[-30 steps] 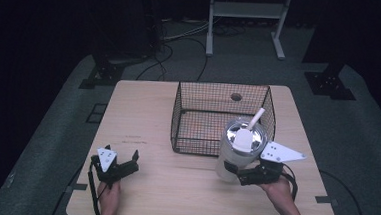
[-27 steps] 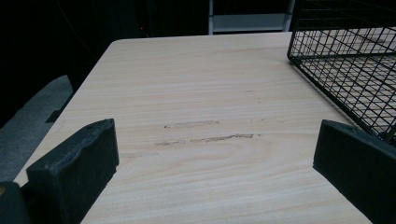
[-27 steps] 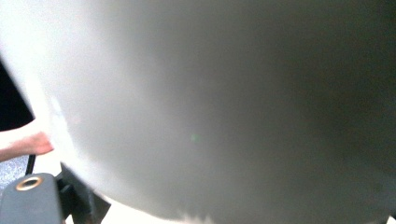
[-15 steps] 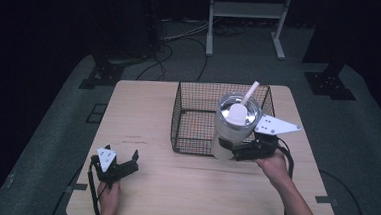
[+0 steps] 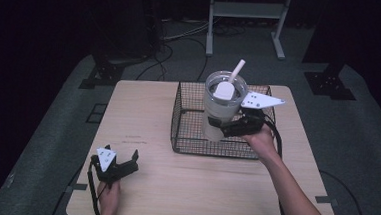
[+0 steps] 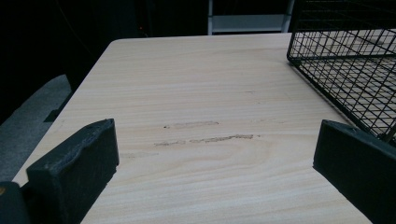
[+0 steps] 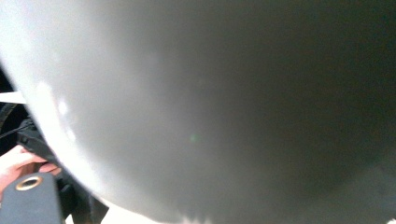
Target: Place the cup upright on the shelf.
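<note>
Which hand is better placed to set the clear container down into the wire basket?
Right. The right tongs grip the clear container above the wire basket. The left tongs sit open on the table's near-left corner, holding nothing.

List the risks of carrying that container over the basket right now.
1. The right gripper holds the clear container low on its wall, so it is top-heavy and could tip or slip.
2. The white scoop leans loose inside and may fall out if it tilts.
3. Its base is close to the wire basket rim and could catch there.
</note>
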The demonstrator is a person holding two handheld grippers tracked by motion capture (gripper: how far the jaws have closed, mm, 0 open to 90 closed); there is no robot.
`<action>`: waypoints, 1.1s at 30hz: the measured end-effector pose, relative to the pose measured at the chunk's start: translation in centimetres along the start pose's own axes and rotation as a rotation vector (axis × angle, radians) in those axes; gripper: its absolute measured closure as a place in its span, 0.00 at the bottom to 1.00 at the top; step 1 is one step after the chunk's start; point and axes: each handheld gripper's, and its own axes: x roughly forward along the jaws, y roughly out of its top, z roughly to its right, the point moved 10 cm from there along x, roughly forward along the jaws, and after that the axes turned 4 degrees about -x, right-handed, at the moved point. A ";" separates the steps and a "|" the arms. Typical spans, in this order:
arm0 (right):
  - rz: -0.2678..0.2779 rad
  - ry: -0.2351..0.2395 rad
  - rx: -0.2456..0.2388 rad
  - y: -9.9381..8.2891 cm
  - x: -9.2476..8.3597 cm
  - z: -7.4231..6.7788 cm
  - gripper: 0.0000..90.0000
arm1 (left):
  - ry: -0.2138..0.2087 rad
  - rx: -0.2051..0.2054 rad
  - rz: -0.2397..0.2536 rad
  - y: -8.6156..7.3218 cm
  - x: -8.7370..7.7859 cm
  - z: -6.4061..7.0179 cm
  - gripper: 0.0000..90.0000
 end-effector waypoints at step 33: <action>-0.093 0.024 0.030 -3.6 9.1 4.8 0.10 | -0.011 -0.006 0.000 0.0 0.0 0.0 0.00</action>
